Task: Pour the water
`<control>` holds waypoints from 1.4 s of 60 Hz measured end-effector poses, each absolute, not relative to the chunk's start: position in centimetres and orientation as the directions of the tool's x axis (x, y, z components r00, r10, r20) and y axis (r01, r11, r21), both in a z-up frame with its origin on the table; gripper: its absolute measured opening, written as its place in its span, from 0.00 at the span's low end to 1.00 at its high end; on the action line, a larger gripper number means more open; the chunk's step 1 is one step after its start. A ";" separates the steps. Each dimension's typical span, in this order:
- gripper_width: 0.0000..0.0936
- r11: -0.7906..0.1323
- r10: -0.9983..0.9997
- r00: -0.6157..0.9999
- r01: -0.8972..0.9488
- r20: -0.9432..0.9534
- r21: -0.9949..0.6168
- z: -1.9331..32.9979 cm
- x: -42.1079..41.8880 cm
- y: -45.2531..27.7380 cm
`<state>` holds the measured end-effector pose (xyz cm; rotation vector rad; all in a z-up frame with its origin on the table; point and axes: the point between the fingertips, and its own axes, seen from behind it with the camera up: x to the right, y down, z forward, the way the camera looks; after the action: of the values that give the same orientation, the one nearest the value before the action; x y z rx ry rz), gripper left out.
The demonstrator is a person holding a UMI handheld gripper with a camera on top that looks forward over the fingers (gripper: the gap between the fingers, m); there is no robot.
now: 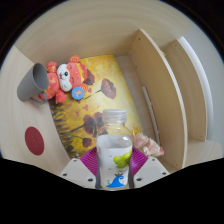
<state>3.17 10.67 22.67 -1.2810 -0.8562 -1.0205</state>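
The gripper (115, 168) is observed nearest the camera, its two pink pads pressed against either side of a clear plastic bottle (116, 150). The bottle is held upright between the fingers and appears to be pinched rather than merely standing between them. A white cap is fitted at its top, and a printed label with green and blue marks is seen on its lower body. The water level inside cannot be determined.

Just beyond the bottle, a yellow floral mat (95, 105) is laid on the pale worktop (40, 40). A red round disc (35, 140) lies on the worktop to the left of the mat. Further off, an orange and white soft toy (68, 78) rests at the far end of the mat, and a grey cup (32, 82) stands tilted just beside it, at the mat's far left corner. Nothing can be made out inside the cup. A pale wooden rack or partition (160, 85) rises to the right.

Risks are judged as follows. The cup is well apart from the bottle, so a long carry is required. If the cap is left on, no water can be poured. The cup's lean and the adjacent toy make spillage or a knock likely. The smooth bottle may slip when tipped.
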 end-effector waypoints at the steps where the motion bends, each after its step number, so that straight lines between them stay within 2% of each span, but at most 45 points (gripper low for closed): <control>1: 0.40 0.009 -0.122 0.299 0.954 0.946 -0.300 22.7 2.2 10.9; 9: 0.40 0.077 -0.135 0.033 0.997 0.990 -0.023 22.9 -4.9 12.3; 17: 0.40 0.120 -0.185 -0.210 0.965 0.960 0.234 22.7 -9.8 13.0; 33: 0.40 0.137 -0.314 -0.619 0.721 0.720 0.680 20.3 -15.6 13.3; 42: 0.40 0.133 -0.349 -0.694 0.629 0.630 0.766 19.1 -16.8 13.1; 53: 0.40 0.129 -0.361 -0.659 0.665 0.660 0.735 20.1 -17.0 13.1; 57: 0.40 0.133 -0.365 -0.585 0.737 0.724 0.663 21.8 -16.6 13.0; 61: 0.40 0.149 -0.342 -0.435 0.850 0.833 0.505 24.1 -15.7 13.1; 66: 0.40 0.162 -0.288 -0.133 0.969 0.948 0.186 27.0 -13.7 13.3; 70: 0.41 0.173 -0.237 0.151 0.979 0.960 -0.111 28.9 -11.8 13.4; 77: 0.41 0.177 -0.141 0.591 0.805 0.794 -0.567 30.0 -8.7 13.3; 84: 0.41 0.137 -0.020 0.898 0.437 0.439 -0.889 28.3 -6.2 13.1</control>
<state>-6.18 13.05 28.33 -1.4020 -0.3586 -0.3412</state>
